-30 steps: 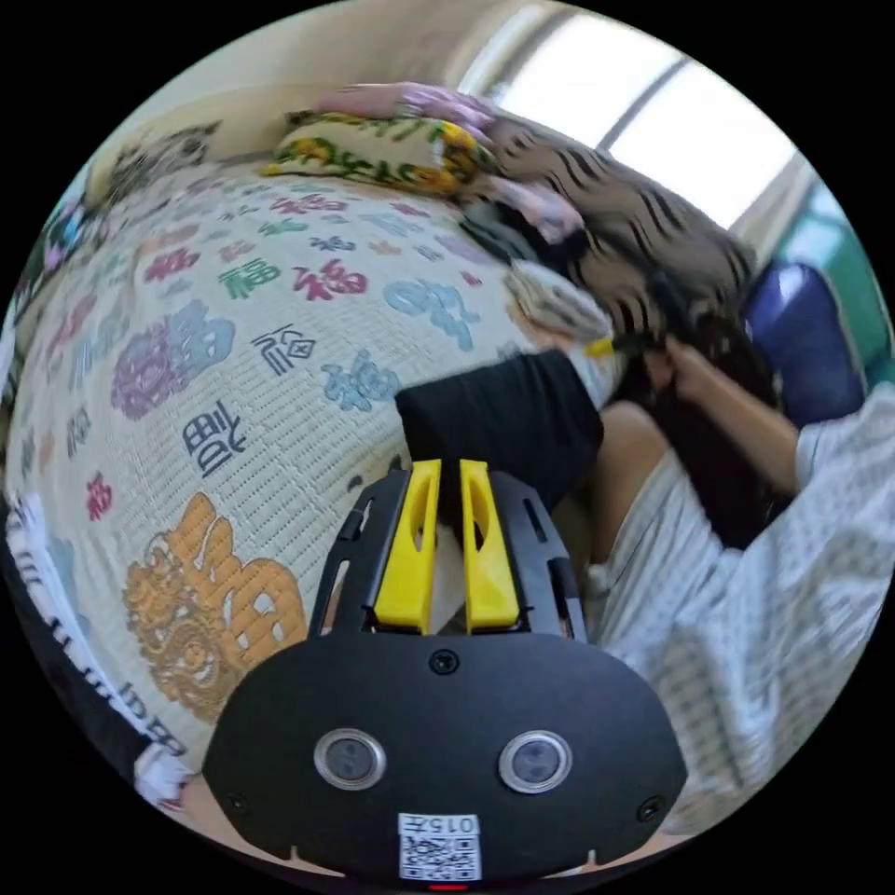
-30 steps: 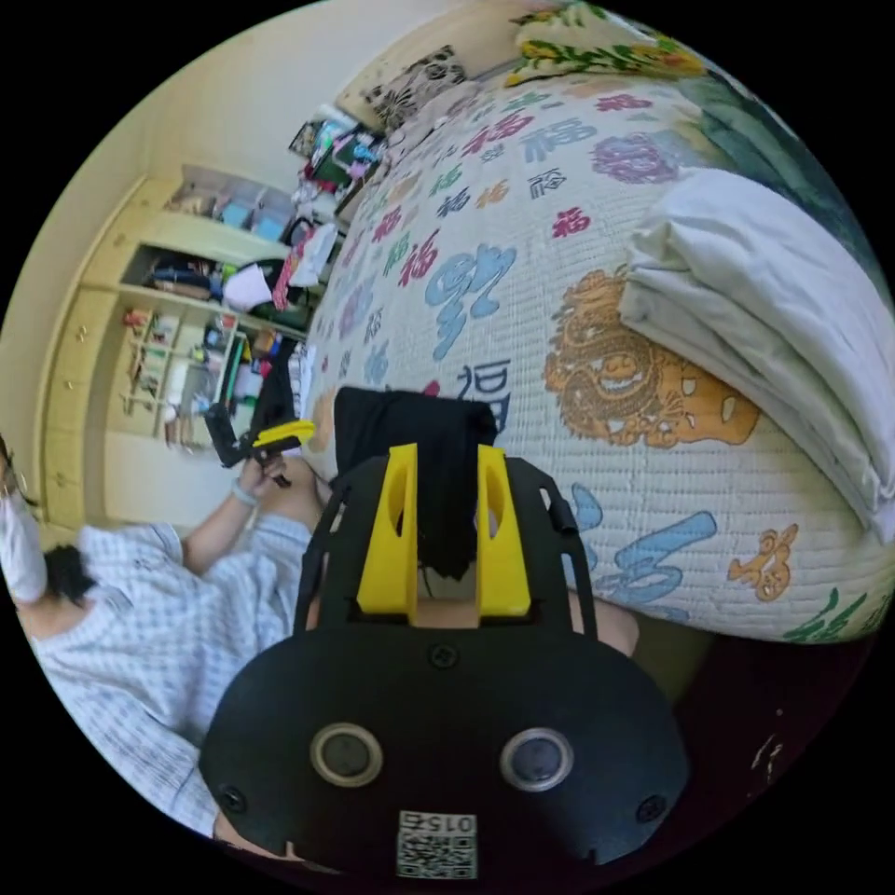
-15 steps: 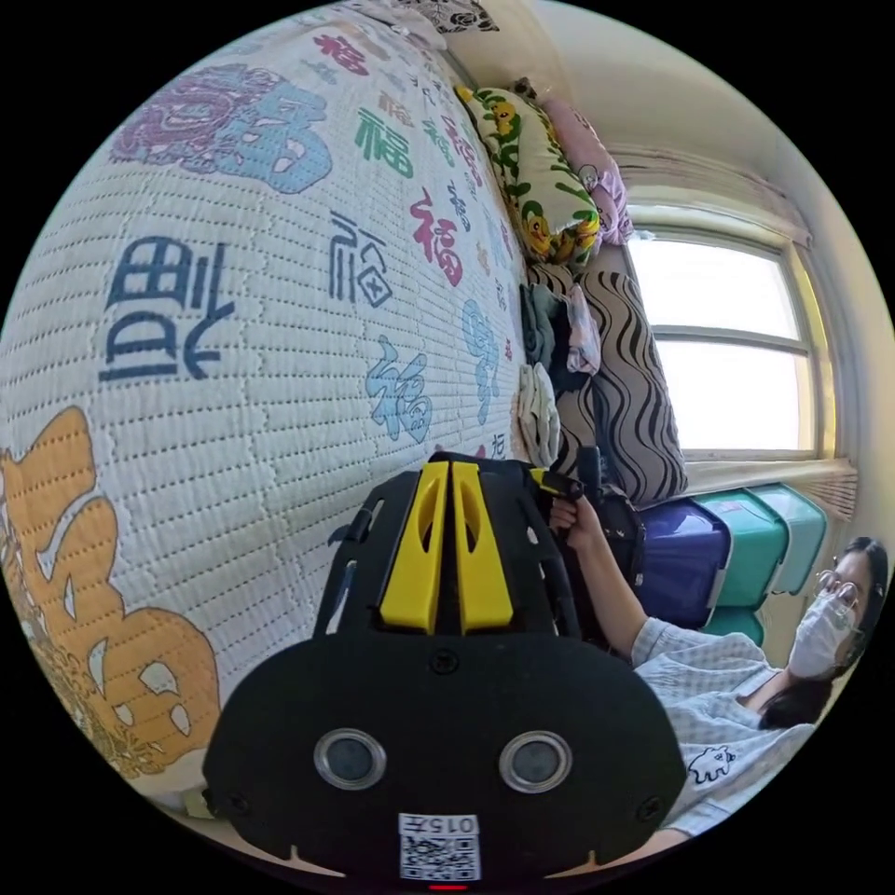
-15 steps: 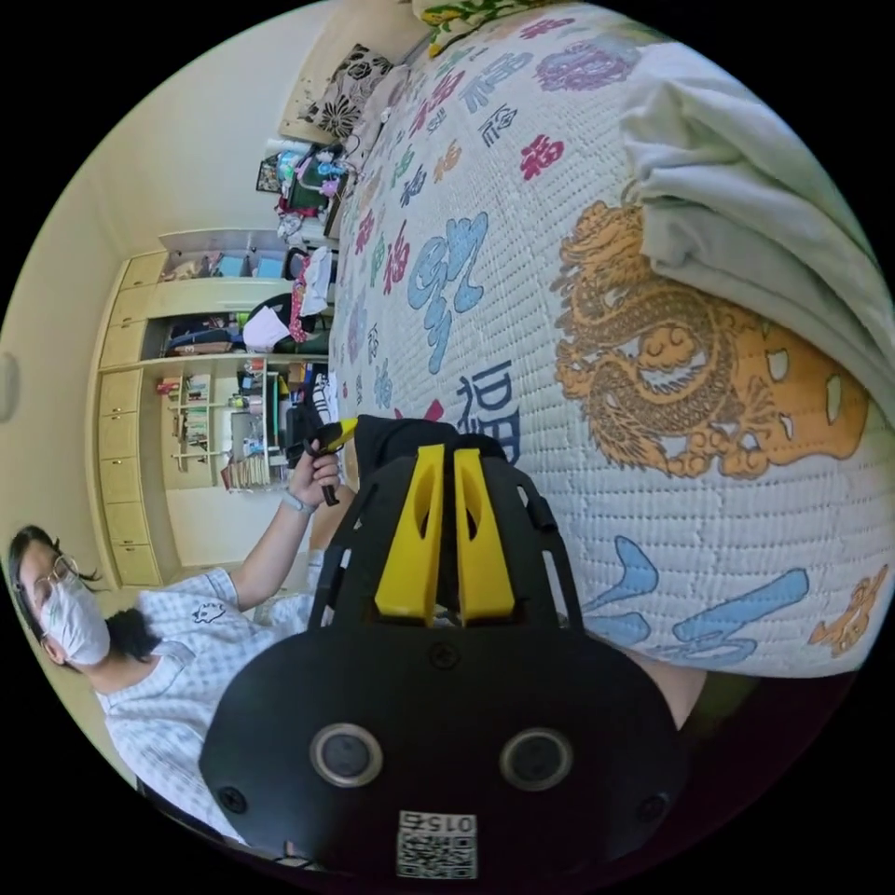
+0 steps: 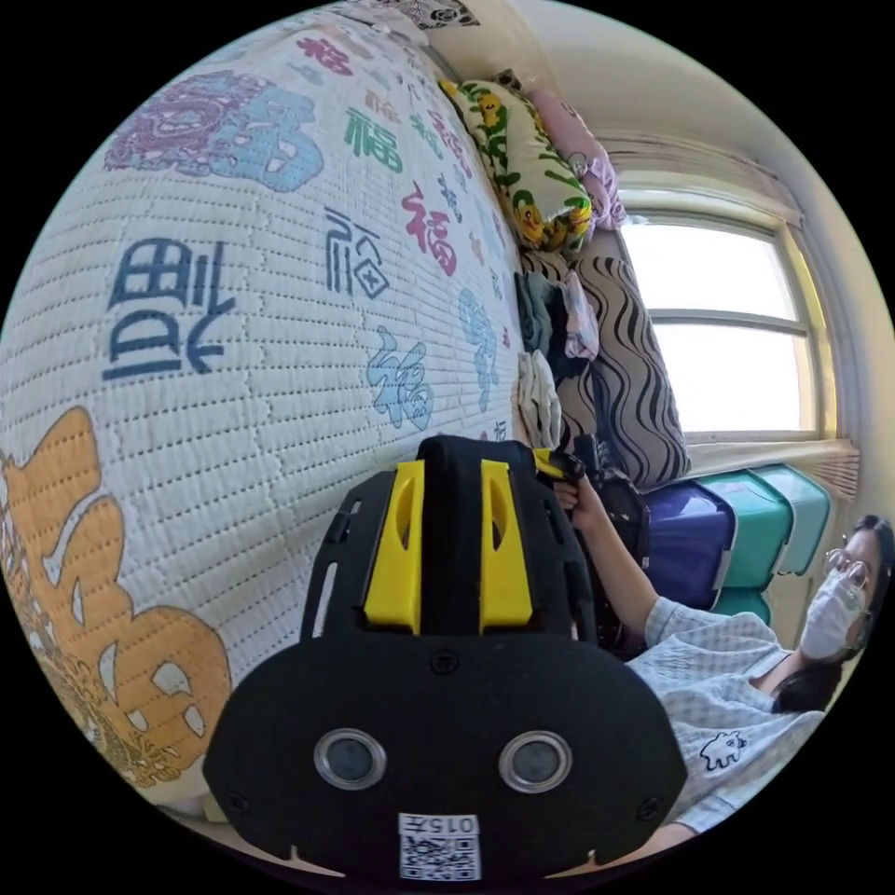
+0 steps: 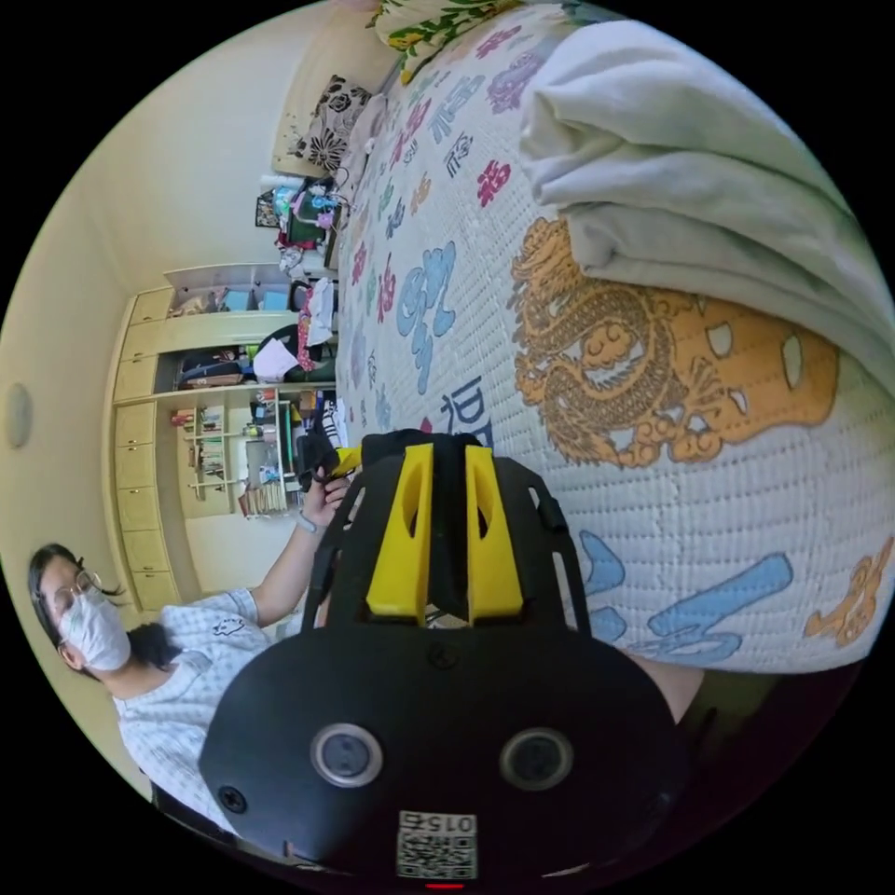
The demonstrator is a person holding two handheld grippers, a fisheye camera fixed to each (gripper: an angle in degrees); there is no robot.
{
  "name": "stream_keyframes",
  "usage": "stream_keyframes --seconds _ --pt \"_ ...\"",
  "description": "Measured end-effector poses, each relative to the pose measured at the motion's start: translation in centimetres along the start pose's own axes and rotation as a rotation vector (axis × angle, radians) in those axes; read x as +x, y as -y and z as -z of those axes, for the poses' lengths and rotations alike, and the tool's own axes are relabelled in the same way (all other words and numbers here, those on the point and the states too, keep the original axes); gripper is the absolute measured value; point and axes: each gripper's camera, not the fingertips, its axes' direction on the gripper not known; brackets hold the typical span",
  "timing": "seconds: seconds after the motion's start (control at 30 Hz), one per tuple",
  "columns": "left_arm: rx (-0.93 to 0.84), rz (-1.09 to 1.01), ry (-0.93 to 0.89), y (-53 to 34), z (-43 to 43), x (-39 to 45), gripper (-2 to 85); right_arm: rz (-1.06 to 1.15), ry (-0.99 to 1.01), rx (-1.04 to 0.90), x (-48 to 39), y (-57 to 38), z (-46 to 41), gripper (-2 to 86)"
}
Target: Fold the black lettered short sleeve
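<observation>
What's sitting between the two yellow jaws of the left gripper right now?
Black cloth: the left gripper view shows the black shirt running up between the left gripper's parted jaws.

Non-task items I can see, both views:
- Bed cover [image 5: 233, 308], white quilted, printed w/ coloured characters, plus an orange dragon motif [image 6: 643, 373].
- Folded pale bedding stack [image 6: 709, 177], lying on the cover, just beside the dragon.
- Floral pillow [image 5: 517, 158], yellow/green, at far end of bed; pink pillow [image 5: 583, 154] touching it.
- Brown wavy-striped cushion [image 5: 634, 373] under the window [image 5: 736, 326].
- Small clothes heap [image 5: 550, 336] next to striped cushion.
- Storage bins: purple [image 5: 685, 550], teal [image 5: 783, 522], beside bed.
- Cream shelf unit [image 6: 200, 392], cluttered; contents too small to ID.
</observation>
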Motion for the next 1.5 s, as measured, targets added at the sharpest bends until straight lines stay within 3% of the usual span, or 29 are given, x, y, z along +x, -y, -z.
stream_keyframes --seconds 0.13,0.2,0.27,0.43,0.67,0.87,1.1,1.17,1.3,1.5 --pt "-0.087 0.001 -0.047 2.2 -1.8 -0.5 1.9 -0.011 -0.008 -0.114 0.2 2.2 -1.8 2.4" --pt "-0.087 0.006 0.022 2.7 -1.6 -0.7 0.8 -0.015 -0.123 -0.05 0.0 2.0 -0.7 1.0" --pt "-0.08 0.003 0.057 2.7 -1.4 -0.9 0.8 -0.05 -0.111 -0.026 1.2 1.5 0.3 0.7" --pt "-0.032 -0.009 0.065 2.4 -2.4 -1.7 4.4 0.001 -0.068 -0.015 1.8 0.1 -0.1 2.8" --pt "-0.212 -0.085 0.076 -3.3 -2.9 -1.0 10.6 0.049 -0.047 -0.173 1.5 -5.5 -1.5 10.3" --pt "-0.197 -0.037 -0.001 -5.8 -5.4 -2.4 4.4 0.063 -0.108 -0.248 1.3 -7.1 -4.6 4.2" --pt "-0.146 -0.07 0.121 -6.7 -4.6 -1.6 0.9 0.115 -0.254 -0.266 0.2 -9.3 -5.1 0.5" --pt "-0.158 -0.067 0.14 -6.9 -4.8 -2.0 1.0 0.086 -0.217 -0.264 1.1 -9.9 -5.9 0.4" --pt "-0.15 -0.082 0.208 -7.0 -6.4 -2.7 2.0 0.022 -0.195 -0.246 2.8 -10.3 -7.3 1.4" --pt "-0.151 -0.097 0.141 -6.9 -5.9 -2.7 8.4 0.151 -0.154 -0.227 1.5 -10.4 -5.5 9.4"
